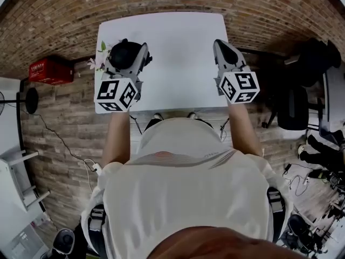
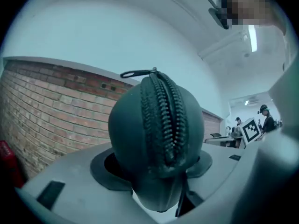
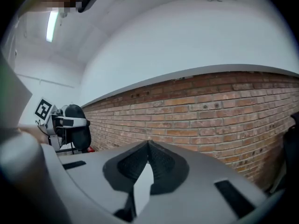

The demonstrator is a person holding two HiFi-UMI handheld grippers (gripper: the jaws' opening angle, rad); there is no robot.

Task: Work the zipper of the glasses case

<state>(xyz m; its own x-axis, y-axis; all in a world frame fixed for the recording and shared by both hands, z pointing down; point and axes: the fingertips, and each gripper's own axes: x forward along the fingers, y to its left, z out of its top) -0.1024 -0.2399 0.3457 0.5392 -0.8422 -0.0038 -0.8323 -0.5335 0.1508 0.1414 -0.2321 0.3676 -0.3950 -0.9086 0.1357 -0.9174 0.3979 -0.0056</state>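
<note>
Left tool (image 2: 156,166) clamps glasses case (image 2: 156,120); right tool (image 3: 148,144) closed.

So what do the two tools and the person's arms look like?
The left tool and right tool are grey wedge-shaped shells with dark ribbed pads. Each carries a white cube of black square markers. The person wears a pale short-sleeved shirt.

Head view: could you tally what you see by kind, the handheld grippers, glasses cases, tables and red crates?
Grippers: 2, left gripper and right gripper
Glasses case: 1
White table: 1
Red crate: 1
Total: 5
</note>
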